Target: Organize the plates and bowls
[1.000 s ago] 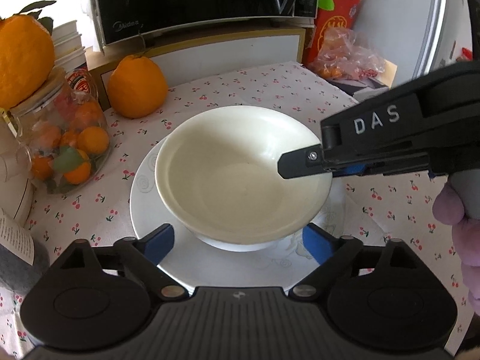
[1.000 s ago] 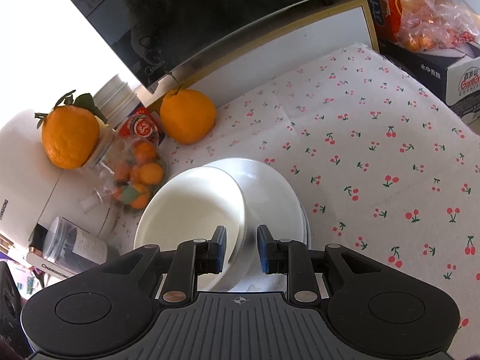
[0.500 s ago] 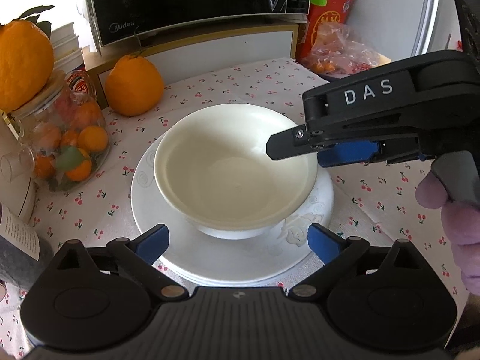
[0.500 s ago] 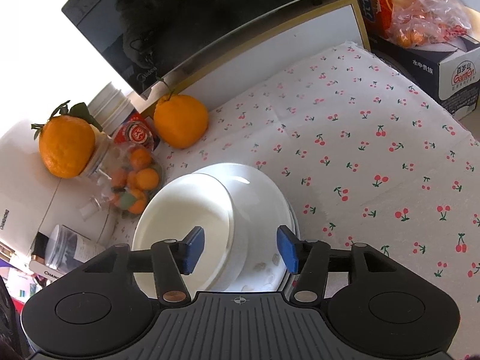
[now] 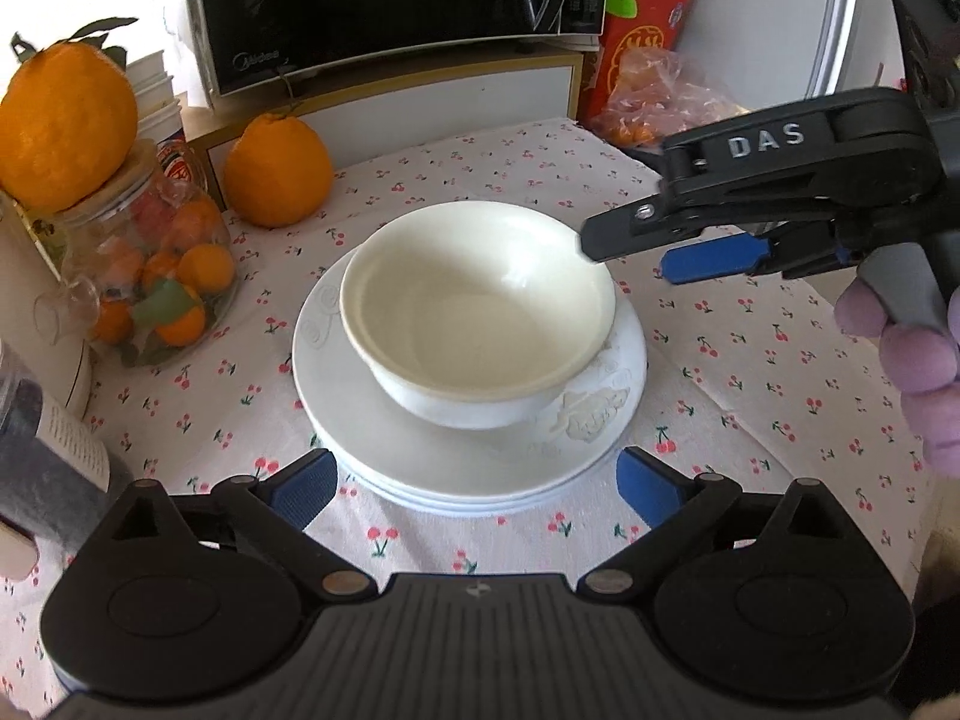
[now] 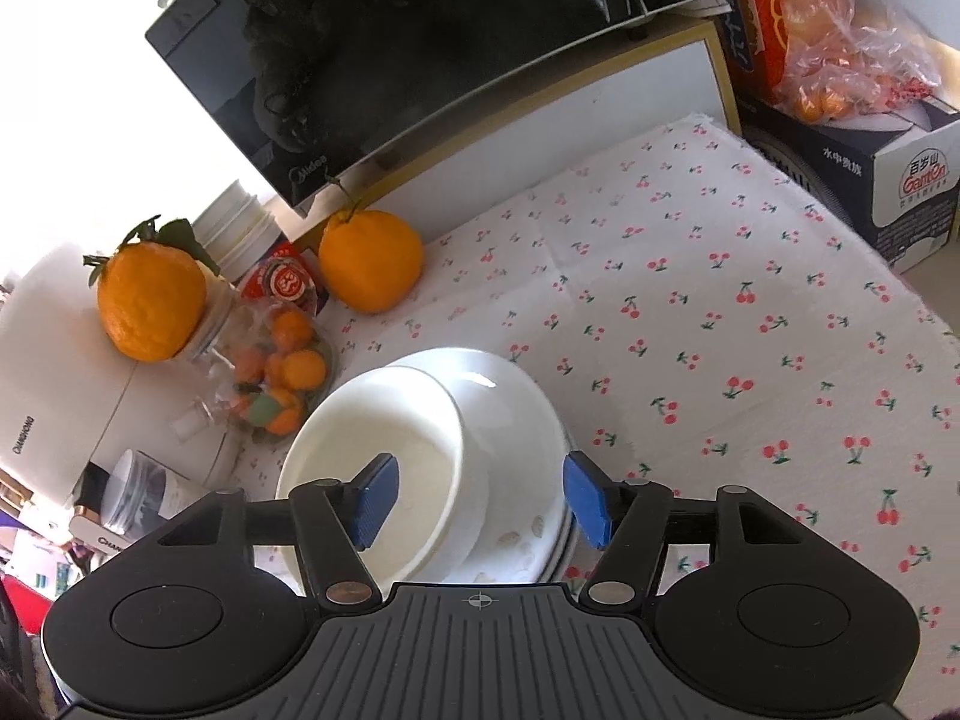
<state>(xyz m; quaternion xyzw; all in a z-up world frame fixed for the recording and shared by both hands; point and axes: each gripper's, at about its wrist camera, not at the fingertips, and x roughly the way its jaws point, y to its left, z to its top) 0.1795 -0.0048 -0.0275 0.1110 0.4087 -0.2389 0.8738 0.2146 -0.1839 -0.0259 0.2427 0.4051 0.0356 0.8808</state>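
A white bowl sits on a stack of white plates on the cherry-print tablecloth; both also show in the right wrist view, the bowl and the plates. My left gripper is open and empty, just in front of the plates. My right gripper is open, its jaws wide on either side of the bowl's right rim without touching it. In the left wrist view the right gripper hangs at the bowl's right edge.
A large orange lies behind the plates. A glass jar of small oranges with an orange on top stands left. A microwave is at the back, a bag of fruit and boxes at the right.
My right gripper let go of the bowl's rim, opened wide and drew back to the right. My left gripper pulled back from the plates. The bowl stayed on the plates.
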